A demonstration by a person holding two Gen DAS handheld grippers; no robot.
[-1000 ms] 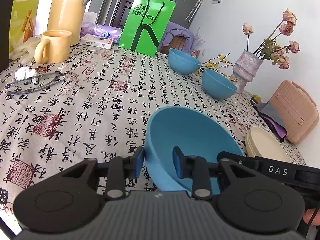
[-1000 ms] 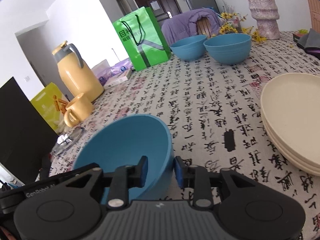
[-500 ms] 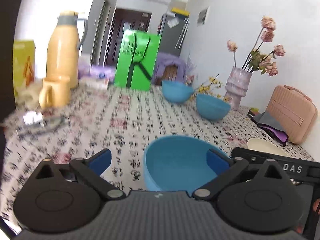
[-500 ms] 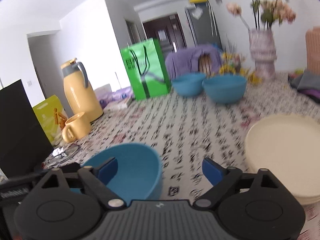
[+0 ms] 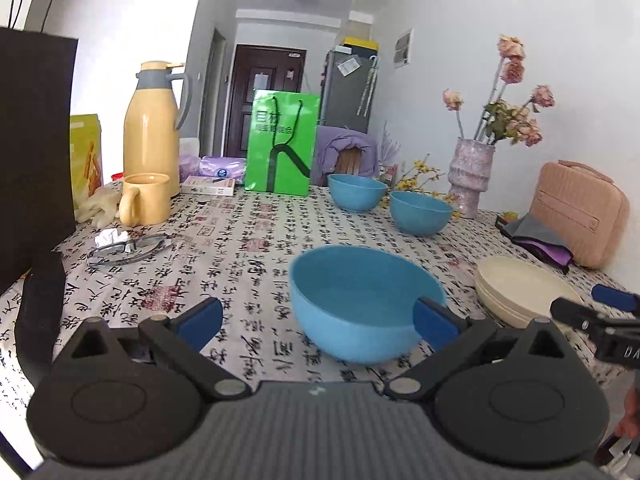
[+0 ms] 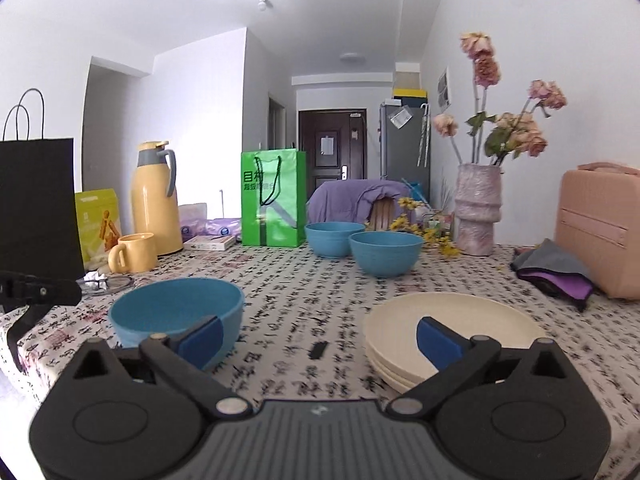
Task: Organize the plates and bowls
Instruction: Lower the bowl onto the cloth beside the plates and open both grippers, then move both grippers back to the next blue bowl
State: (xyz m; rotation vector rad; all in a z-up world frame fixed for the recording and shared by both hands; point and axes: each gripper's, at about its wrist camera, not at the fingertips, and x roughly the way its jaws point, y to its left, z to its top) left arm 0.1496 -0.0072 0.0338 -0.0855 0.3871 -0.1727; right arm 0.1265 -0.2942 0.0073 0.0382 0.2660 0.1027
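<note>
A blue bowl (image 5: pixel 362 304) sits upright on the patterned tablecloth, near the front; it also shows in the right wrist view (image 6: pixel 176 314). My left gripper (image 5: pixel 318 320) is open and empty, just behind the bowl. My right gripper (image 6: pixel 318 338) is open and empty, between the bowl and a stack of cream plates (image 6: pixel 452 336). The plates also show at the right in the left wrist view (image 5: pixel 520 288). Two more blue bowls (image 5: pixel 356 192) (image 5: pixel 420 212) stand at the far side, apart from each other.
A yellow mug (image 5: pixel 144 198), yellow thermos (image 5: pixel 152 124), green bag (image 5: pixel 282 142) and black bag (image 5: pixel 34 152) stand at the left and back. Glasses (image 5: pixel 124 246) lie on the cloth. A vase of flowers (image 5: pixel 470 176) and pink case (image 5: pixel 576 212) are at the right.
Both grippers were shut on the blue bowl's rim a second ago. They opened, let it go on the table and drew back.
</note>
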